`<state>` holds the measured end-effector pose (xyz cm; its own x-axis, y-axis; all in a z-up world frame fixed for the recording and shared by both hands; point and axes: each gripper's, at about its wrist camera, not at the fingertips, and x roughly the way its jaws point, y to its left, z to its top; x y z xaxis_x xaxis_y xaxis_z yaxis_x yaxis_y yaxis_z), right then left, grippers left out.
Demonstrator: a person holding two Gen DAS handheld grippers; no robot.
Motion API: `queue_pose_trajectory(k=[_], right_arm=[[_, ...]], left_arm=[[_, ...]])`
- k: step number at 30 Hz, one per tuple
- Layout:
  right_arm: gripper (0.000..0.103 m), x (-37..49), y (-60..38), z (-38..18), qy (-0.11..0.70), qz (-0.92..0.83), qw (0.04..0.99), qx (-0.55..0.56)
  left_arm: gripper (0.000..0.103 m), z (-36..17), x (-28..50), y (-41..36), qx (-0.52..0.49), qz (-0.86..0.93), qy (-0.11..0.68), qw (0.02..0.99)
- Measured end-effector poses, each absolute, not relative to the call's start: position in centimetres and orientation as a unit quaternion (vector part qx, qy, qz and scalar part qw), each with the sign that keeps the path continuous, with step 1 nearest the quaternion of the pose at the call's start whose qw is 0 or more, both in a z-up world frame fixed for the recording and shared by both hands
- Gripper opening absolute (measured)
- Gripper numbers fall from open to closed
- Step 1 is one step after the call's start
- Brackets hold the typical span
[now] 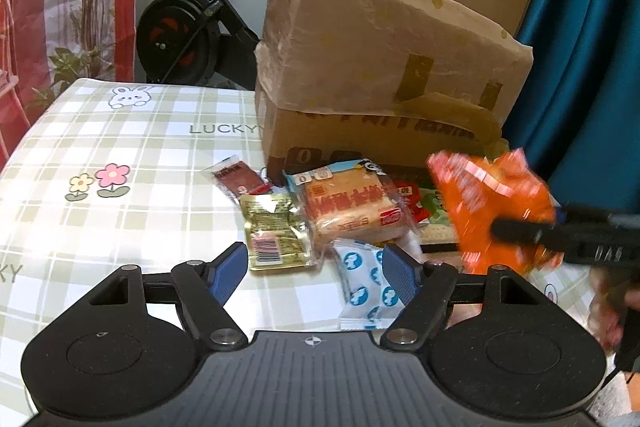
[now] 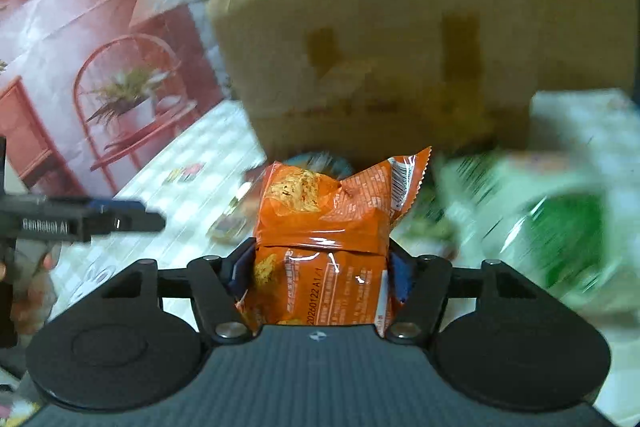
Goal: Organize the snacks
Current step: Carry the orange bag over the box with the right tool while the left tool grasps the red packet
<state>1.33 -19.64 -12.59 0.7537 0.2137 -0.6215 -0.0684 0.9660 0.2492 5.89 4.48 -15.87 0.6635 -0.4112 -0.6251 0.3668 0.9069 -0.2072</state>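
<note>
Checked tablecloth [image 1: 120,147] — cardboard box [image 1: 380,67] behind snacks, right claw [image 2: 320,267] gripping orange packet [image 2: 324,227].

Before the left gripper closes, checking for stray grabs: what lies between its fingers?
In the left wrist view, only a white packet with blue circles, near the right finger.

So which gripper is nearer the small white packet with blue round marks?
Left. The left gripper is open with the white packet with blue marks by its right finger; the right gripper is off to the side, clamping an orange packet.

Orange snack packet [image 2: 320,239], crumpled, lifted
</note>
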Motion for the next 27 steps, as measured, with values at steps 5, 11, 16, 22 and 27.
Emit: queue_pose_trajectory(k=[5, 11, 16, 22, 27], right_arm=[[0.066, 1.0, -21.2, -9.8, 0.31, 0.026, 0.948, 0.066], [0.066, 0.6, -23.7, -9.1, 0.294, -0.012, 0.954, 0.057], [0.066, 0.1, -25.5, -9.6, 0.289, -0.018, 0.954, 0.076], [0.066, -0.1, -26.7, -9.9, 0.285, -0.01, 0.953, 0.098], [0.066, 0.0, -27.1, -10.2, 0.279, -0.003, 0.954, 0.11]], left_arm=[[0.061, -15.1, 6.8, 1.9, -0.038, -0.242, 0.34, 0.908], [0.052, -15.2, 9.0, -3.6, -0.041, -0.303, 0.343, 0.888], [0.05, -17.8, 12.9, -8.2, -0.041, -0.315, 0.374, 0.871], [0.048, -19.6, 15.3, -8.6, -0.043, -0.271, 0.394, 0.877], [0.05, -19.8, 15.4, -7.8, 0.005, -0.246, 0.394, 0.886]])
